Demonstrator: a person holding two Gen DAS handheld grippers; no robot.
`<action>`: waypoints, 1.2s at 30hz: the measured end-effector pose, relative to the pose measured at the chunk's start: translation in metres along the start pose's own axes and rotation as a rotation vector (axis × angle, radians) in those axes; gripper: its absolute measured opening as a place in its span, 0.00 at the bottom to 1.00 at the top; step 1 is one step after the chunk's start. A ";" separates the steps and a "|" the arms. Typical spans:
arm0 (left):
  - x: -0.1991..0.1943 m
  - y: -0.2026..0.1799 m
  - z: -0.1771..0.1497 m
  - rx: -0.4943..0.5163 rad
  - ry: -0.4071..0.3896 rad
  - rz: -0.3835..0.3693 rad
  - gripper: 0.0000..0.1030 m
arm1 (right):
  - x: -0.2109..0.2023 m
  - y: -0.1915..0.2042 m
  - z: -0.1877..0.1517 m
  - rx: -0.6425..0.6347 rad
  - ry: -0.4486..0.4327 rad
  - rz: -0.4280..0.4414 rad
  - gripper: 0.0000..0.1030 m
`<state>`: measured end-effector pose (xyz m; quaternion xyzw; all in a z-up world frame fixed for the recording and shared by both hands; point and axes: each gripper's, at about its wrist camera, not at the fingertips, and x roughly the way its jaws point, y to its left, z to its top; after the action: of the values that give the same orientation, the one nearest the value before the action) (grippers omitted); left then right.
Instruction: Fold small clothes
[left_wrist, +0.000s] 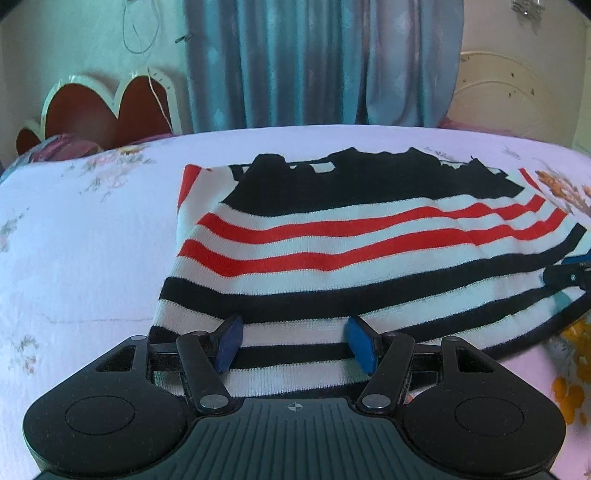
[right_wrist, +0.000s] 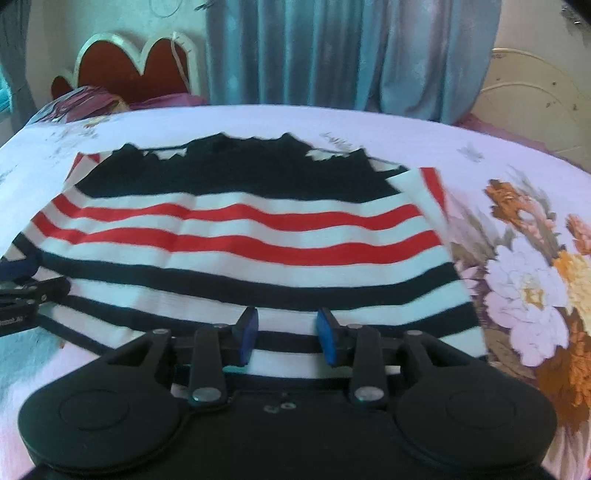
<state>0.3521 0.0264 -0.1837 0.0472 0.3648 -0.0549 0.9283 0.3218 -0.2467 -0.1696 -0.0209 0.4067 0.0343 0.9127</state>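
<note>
A small knitted garment with white, red and black stripes and a black far band lies flat on the bed sheet. My left gripper hovers over the garment's near left hem, jaws wide apart, blue pads not pressing the cloth. My right gripper sits over the near right hem of the same garment, jaws narrower but apart, and the fabric between them lies flat and unpinched. Each gripper shows at the edge of the other's view: the right gripper and the left gripper.
The white sheet carries a large flower print right of the garment. A red heart-shaped headboard and a pillow stand at the far left. Blue curtains hang behind the bed.
</note>
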 end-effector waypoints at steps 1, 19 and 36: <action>0.001 -0.001 0.000 0.002 0.002 0.002 0.60 | 0.003 -0.002 -0.003 0.010 0.005 -0.005 0.33; -0.019 0.020 0.011 -0.138 0.082 -0.011 0.78 | 0.001 0.044 0.023 0.040 -0.026 0.050 0.45; -0.025 0.076 -0.040 -0.597 0.142 -0.229 0.78 | -0.001 0.059 0.020 0.039 -0.025 0.069 0.47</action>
<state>0.3177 0.1081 -0.1924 -0.2645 0.4314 -0.0463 0.8613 0.3317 -0.1867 -0.1560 0.0115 0.3961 0.0580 0.9163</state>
